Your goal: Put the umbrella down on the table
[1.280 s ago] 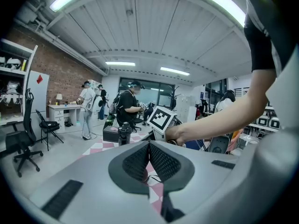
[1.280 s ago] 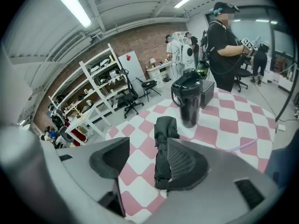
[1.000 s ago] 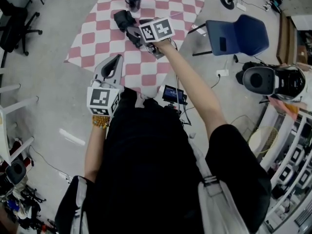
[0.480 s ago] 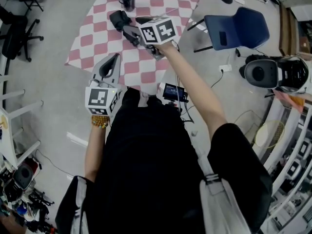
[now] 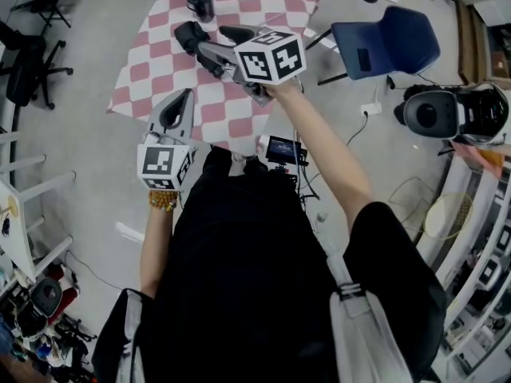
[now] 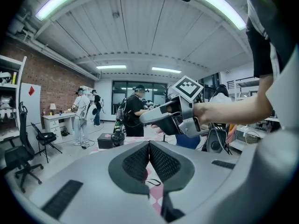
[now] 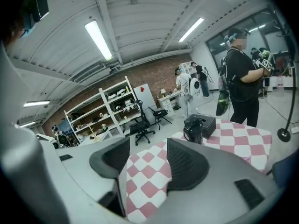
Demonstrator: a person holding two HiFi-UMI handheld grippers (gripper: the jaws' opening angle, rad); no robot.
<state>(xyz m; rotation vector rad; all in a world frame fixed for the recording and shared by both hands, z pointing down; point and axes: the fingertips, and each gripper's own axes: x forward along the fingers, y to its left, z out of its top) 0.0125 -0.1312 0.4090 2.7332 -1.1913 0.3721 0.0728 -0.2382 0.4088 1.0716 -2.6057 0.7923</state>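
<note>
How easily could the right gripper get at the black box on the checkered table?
Probably yes: the right gripper is open and empty, with bare checkered table ahead, though a black canister stands partly before the black box.

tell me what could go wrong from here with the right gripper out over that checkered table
1. The right gripper is open and empty above the checkered table. A sweep forward could knock the black box or the dark container beside it.
2. A screen unit and cables lie on the floor close to the person, which is a likely trip hazard when stepping.
3. I cannot pick out the umbrella for certain, so its placement is unconfirmed.
</note>
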